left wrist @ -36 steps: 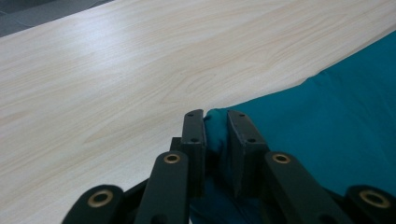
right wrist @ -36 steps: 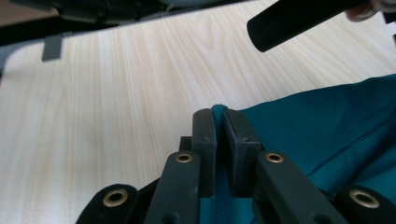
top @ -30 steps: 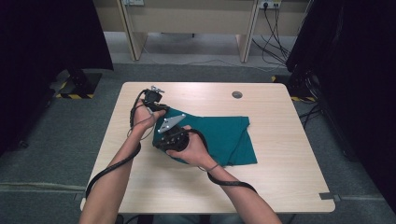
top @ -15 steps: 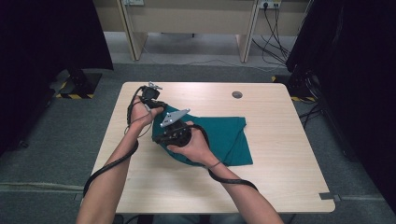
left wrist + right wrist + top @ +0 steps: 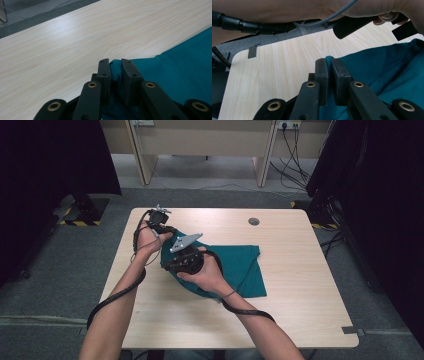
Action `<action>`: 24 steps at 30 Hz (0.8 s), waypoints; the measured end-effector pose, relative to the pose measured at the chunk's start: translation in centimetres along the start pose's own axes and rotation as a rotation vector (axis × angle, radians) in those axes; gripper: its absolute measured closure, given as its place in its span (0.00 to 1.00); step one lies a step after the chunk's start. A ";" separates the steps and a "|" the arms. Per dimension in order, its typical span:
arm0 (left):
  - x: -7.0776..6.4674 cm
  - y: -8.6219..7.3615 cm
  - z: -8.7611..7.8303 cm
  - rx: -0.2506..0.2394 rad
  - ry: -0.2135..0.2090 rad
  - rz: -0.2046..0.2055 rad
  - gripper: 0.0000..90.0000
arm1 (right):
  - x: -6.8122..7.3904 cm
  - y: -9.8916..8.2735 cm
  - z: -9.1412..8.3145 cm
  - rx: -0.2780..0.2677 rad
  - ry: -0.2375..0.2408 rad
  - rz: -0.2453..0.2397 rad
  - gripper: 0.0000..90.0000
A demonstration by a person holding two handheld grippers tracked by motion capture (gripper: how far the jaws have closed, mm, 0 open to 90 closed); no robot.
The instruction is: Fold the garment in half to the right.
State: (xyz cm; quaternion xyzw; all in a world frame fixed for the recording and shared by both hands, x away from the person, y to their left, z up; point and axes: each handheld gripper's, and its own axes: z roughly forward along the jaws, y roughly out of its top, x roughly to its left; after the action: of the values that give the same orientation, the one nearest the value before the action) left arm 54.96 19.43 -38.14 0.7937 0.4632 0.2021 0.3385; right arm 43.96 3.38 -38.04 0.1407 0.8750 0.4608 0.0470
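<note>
1. High view: a teal cloth lies on the light wooden table, left of the middle, its right part spread flat and its left part gathered up under the two hands. The left gripper sits at the cloth's upper left corner, near the table's left edge, held in the person's left hand. The right gripper is just beside it, toward the person, over the bunched left edge of the cloth, held in the right hand; a grey three-cornered plate stands on top of it. A black cable trails down along the left forearm and another loops past the right wrist. A small round grommet sits in the tabletop beyond the cloth

2. Left gripper view: the two black jaws stand nearly together with a fold of the teal cloth pinched between the pads. The rest of the cloth spreads off to the right, and bare wood lies beyond and to the left

3. Right gripper view: the jaws are closed to a narrow gap on an edge of the teal cloth, which runs up between the pads. More cloth lies to the right. The other hand and its dark gripper parts show at the top right, close above the cloth, and the table's corner shows at the left
</note>
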 end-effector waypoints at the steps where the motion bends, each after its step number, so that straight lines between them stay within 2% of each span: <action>1: 0.1 0.0 -0.1 -0.001 0.001 -0.002 0.86 | 0.0 0.1 0.0 -0.002 0.001 0.001 0.94; 24: 0.9 0.6 -1.6 -0.008 0.025 0.003 0.86 | 0.2 1.3 0.0 -0.020 -0.005 0.003 0.94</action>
State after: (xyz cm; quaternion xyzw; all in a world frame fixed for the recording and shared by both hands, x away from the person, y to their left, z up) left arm 54.73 20.53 -36.61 0.7903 0.4655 0.2146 0.3356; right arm 44.04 4.19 -36.95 0.1426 0.8699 0.4694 0.0498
